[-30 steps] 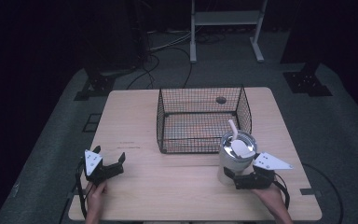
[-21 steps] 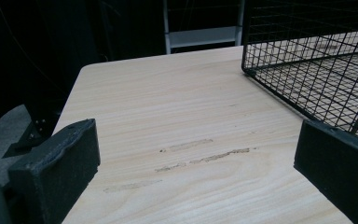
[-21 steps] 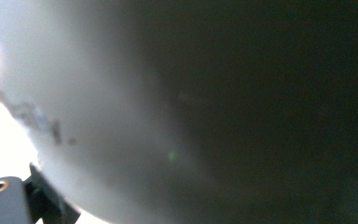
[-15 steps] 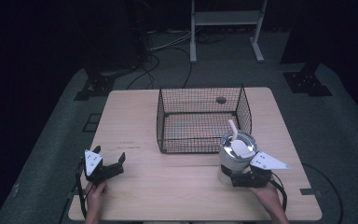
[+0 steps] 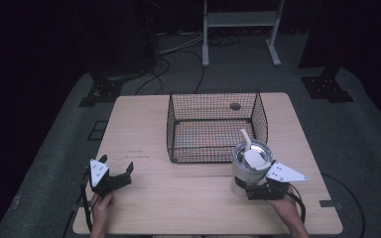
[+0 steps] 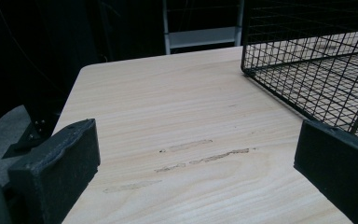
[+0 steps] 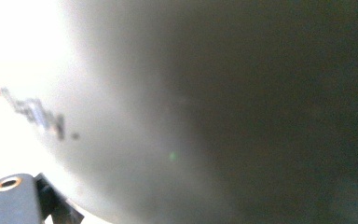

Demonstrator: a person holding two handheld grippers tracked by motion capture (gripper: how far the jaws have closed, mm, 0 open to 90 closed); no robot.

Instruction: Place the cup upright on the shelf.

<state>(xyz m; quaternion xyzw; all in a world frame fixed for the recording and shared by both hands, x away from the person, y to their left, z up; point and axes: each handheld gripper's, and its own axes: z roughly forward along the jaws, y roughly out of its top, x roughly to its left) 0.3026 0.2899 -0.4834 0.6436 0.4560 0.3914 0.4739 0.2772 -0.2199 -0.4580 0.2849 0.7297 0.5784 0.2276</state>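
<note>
The right gripper [image 5: 252, 191] presses against a white canister [image 5: 245, 171] whose blurred wall blocks its own view — whether it is clamped cannot be told. A white scoop [image 5: 250, 151] stands inside it, just outside the wire basket [image 5: 213, 126]. The left gripper [image 5: 116, 173] hovers spread over bare table [image 5: 178, 198].

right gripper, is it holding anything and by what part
The right gripper is at the lower side of the white container; whether it grips cannot be told.
</note>
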